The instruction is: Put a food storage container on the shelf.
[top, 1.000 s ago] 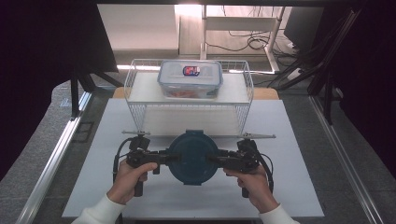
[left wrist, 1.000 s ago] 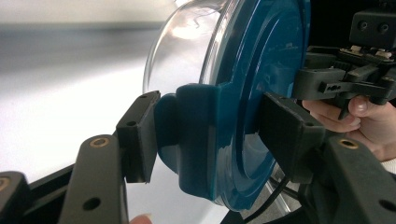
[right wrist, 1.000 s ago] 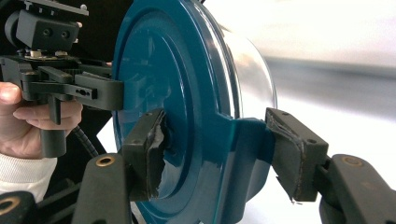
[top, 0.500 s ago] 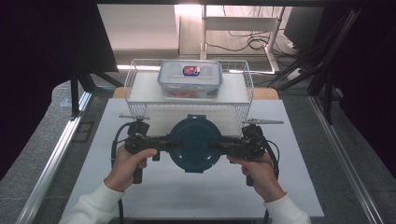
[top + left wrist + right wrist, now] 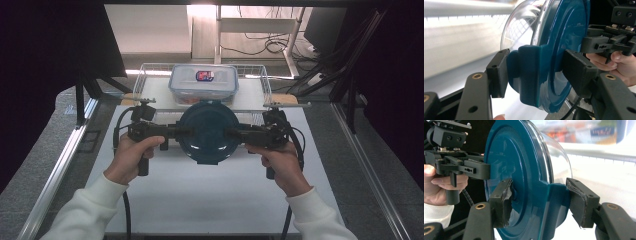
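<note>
Teal plastic makes up the lid of the round container (image 5: 208,131), a glossy dark blue-green disc with raised concentric rings and 2 squared latch tabs at opposite edges. Beneath that lid sits a clear bowl whose curved wall catches the light in both gripper views. The left gripper (image 5: 181,131) is clamped on 1 tab, its black pads pressed against either face of it, and the right gripper (image 5: 234,133) is clamped on the other tab the same way. The container hangs between them above the white table mat (image 5: 210,200), clear of it, just in front of a wire basket (image 5: 265,90) that holds a rectangular clear box (image 5: 203,83).
</note>
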A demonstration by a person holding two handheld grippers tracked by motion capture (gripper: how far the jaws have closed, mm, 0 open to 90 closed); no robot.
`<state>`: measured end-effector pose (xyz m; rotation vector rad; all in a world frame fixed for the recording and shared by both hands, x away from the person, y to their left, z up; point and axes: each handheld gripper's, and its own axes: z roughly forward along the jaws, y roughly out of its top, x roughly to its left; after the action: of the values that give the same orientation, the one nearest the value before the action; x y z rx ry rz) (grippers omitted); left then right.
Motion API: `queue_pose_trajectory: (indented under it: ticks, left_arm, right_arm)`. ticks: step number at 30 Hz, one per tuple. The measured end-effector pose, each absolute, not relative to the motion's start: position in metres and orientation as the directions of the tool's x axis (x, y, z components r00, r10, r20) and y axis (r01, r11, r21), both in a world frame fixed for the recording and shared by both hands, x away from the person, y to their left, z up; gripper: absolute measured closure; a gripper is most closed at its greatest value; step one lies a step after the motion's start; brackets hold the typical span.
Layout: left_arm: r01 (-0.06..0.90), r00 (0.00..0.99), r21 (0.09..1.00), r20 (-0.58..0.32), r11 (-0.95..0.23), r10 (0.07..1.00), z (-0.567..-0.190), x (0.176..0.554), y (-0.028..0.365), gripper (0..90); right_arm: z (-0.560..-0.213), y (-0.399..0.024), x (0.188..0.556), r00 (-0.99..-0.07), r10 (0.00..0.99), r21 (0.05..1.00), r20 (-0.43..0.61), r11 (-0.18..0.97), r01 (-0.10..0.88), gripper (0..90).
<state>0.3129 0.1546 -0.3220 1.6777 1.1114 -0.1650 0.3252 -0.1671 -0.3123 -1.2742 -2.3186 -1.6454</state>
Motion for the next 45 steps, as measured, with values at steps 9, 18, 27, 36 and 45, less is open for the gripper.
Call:
queue_pose_trajectory:
  ticks: [9, 18, 27, 36, 45]
  left_arm:
    - [0.716, 0.567, 0.698, -0.587, 0.005, 0.578, -0.296, 0.326, 0.158, 39.8]
    - [0.702, 0.584, 0.712, -0.569, -0.009, 0.579, -0.274, 0.336, 0.159, 39.9]
    - [0.700, 0.582, 0.714, -0.571, 0.000, 0.579, -0.252, 0.353, 0.161, 39.9]
    - [0.700, 0.583, 0.714, -0.563, -0.011, 0.586, -0.231, 0.377, 0.169, 39.9]
    - [0.725, 0.558, 0.689, -0.590, 0.005, 0.583, -0.227, 0.416, 0.178, 39.0]
  right_arm:
    - [-0.285, -0.163, 0.337, -0.679, 0.597, 0.795, 0.428, 0.109, 0.597, 39.6]
    - [-0.263, -0.162, 0.347, -0.686, 0.596, 0.803, 0.418, 0.110, 0.586, 39.7]
    - [-0.241, -0.161, 0.361, -0.684, 0.598, 0.808, 0.418, 0.100, 0.581, 39.7]
    - [-0.222, -0.153, 0.389, -0.692, 0.589, 0.812, 0.418, 0.100, 0.576, 39.8]
    - [-0.211, -0.142, 0.425, -0.675, 0.600, 0.789, 0.430, 0.113, 0.603, 39.8]
